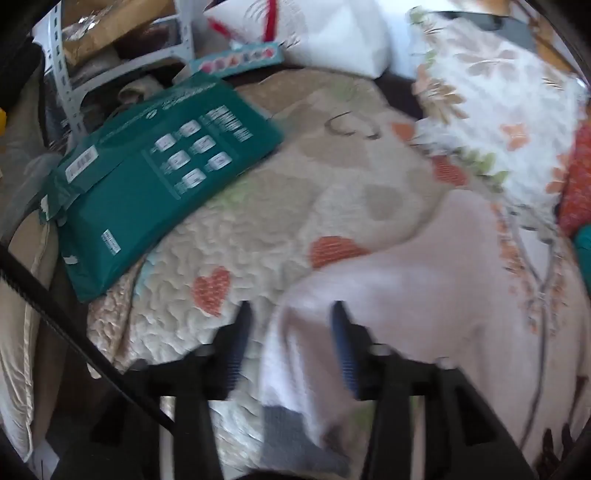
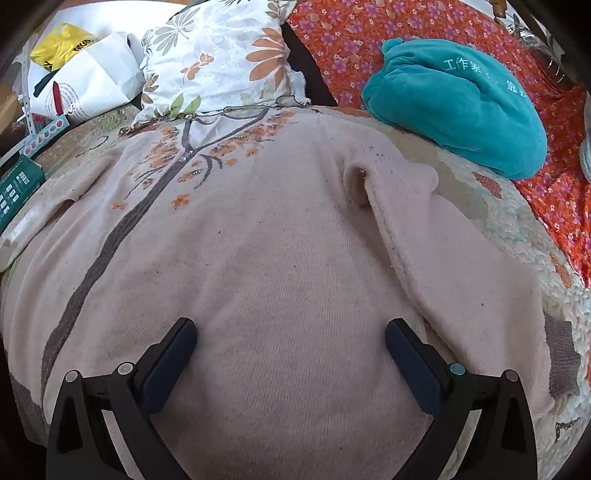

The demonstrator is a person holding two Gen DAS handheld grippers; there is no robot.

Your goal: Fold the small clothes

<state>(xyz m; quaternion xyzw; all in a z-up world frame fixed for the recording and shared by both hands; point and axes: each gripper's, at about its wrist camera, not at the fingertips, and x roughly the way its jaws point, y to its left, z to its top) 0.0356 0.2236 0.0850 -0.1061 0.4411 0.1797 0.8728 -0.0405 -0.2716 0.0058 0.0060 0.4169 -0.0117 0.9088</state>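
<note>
A pale pink knit sweater [image 2: 280, 258] with a grey zip line and orange flower embroidery lies spread on the quilted bed cover [image 2: 517, 229]. Its right sleeve [image 2: 461, 280] is folded in over the body. My right gripper [image 2: 291, 332] is open just above the sweater's lower middle. In the blurred left wrist view, my left gripper [image 1: 291, 321] is open over the sweater's left sleeve [image 1: 295, 354], whose grey cuff [image 1: 291, 432] lies near the camera; the sweater body [image 1: 424, 280] stretches to the right. Whether its fingers touch the sleeve I cannot tell.
A green flat package [image 1: 155, 177] lies on the quilt to the left. A floral pillow [image 2: 221, 59] and white bags [image 2: 85, 81] sit at the far side. A teal plush cushion [image 2: 458, 107] rests on an orange flowered cloth [image 2: 369, 33] at the right.
</note>
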